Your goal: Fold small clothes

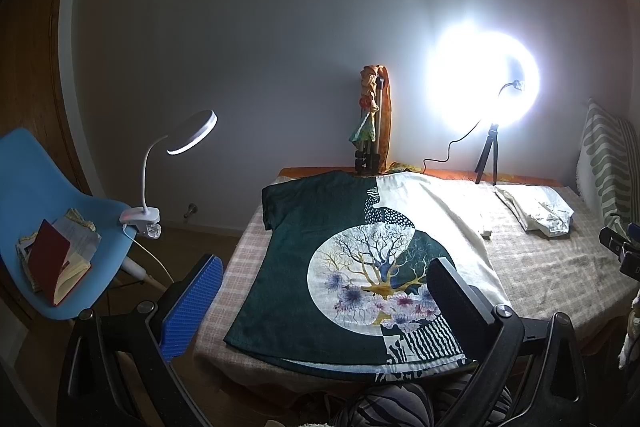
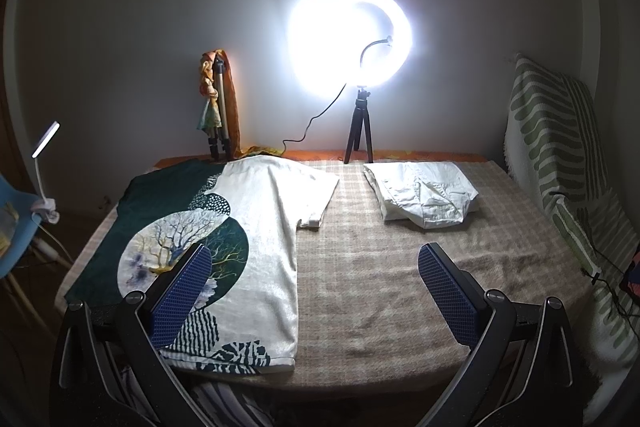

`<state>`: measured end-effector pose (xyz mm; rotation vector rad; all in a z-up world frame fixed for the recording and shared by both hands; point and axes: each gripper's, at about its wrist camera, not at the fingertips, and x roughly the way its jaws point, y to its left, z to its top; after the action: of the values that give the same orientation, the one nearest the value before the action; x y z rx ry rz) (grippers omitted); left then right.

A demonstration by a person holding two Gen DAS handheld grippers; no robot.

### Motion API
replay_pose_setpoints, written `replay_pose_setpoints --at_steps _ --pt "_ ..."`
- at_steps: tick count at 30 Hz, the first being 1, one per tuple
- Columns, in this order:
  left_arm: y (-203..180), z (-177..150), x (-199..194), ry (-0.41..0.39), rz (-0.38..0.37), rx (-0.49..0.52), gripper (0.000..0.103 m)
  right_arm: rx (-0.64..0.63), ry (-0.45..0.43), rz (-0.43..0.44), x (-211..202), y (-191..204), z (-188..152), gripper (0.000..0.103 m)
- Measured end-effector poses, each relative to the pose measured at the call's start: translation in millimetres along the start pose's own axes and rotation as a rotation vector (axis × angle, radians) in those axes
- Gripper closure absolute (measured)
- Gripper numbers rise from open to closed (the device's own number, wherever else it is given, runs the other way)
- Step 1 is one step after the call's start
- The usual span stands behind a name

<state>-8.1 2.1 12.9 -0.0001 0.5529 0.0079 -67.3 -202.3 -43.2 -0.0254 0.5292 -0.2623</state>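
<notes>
A green and cream T-shirt (image 1: 340, 247) with a round tree print lies flat and spread out on the checked table cover (image 1: 560, 267). It also shows in the right wrist view (image 2: 256, 227), on the table's left half. My left gripper (image 1: 320, 307) is open and empty above the shirt's near hem. My right gripper (image 2: 316, 291) is open and empty above the shirt's right edge and the bare cover (image 2: 400, 287). A folded white garment (image 1: 536, 211) lies at the far right of the table; it also shows in the right wrist view (image 2: 424, 199).
A lit ring light (image 2: 352, 39) on a small tripod (image 2: 360, 135) and a second tripod draped with cloth (image 2: 218, 107) stand at the table's back edge. A blue chair (image 1: 52, 211) with a clip lamp (image 1: 176, 147) stands left. A striped cushion (image 2: 560, 155) leans at right.
</notes>
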Motion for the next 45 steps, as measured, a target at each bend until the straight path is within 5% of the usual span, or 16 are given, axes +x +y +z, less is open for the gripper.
replay_pose_setpoints --at_steps 30,37,45 --pt "7 -7 -7 -0.002 0.034 -0.001 0.000 -0.006 -0.016 0.024 -4 1 -1 0.000" --pt "26 -21 -4 0.045 0.039 -0.040 0.001 -0.047 -0.030 0.085 2 13 6 0.000" --pt "60 -51 10 0.112 0.053 -0.105 0.010 -0.104 -0.047 0.266 24 56 39 0.000"
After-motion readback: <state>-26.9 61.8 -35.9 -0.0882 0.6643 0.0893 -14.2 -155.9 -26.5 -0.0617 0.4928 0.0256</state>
